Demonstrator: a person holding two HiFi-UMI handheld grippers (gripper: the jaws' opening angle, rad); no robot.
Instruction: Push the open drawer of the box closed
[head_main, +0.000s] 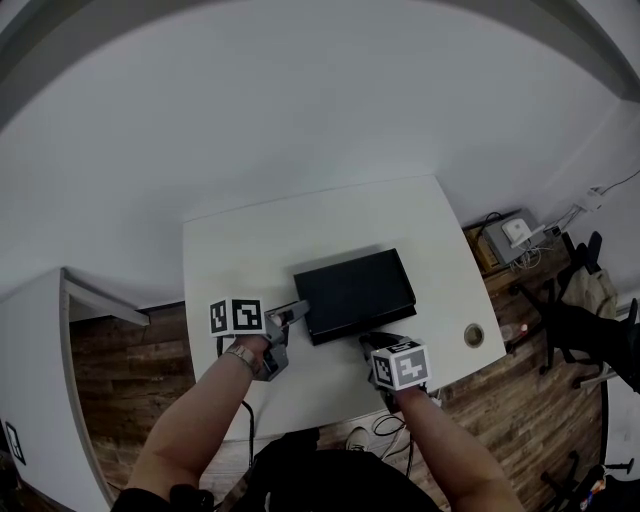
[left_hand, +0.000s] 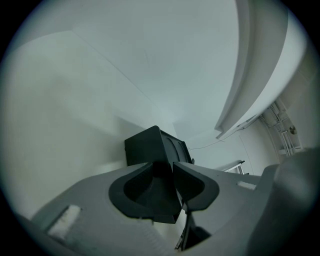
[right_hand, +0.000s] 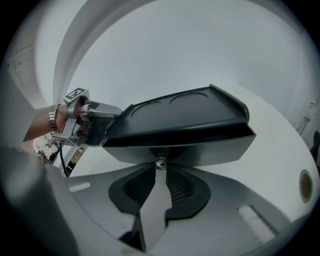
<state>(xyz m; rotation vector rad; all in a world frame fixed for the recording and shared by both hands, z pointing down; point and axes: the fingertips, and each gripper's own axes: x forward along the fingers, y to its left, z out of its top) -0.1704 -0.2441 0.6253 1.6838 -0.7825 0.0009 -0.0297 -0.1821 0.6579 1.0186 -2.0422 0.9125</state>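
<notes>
A flat black box (head_main: 355, 290) lies on the white table (head_main: 250, 240). In the right gripper view its lid (right_hand: 185, 112) overhangs the grey drawer front (right_hand: 210, 150), with a dark gap between them. A small metal knob (right_hand: 160, 163) sits at the middle of the drawer front. My right gripper (right_hand: 160, 167) is at the box's near side (head_main: 368, 343), its fingertips pinched together on that knob. My left gripper (head_main: 297, 312) has its jaws together, with the tips against the box's front-left corner (left_hand: 150, 145). It also shows in the right gripper view (right_hand: 112, 112).
A round cable hole (head_main: 474, 335) sits near the table's right front corner. Right of the table, on the wooden floor, are a small crate with a white device (head_main: 510, 235), cables and a dark chair (head_main: 590, 320). A white cabinet (head_main: 40, 380) stands at the left.
</notes>
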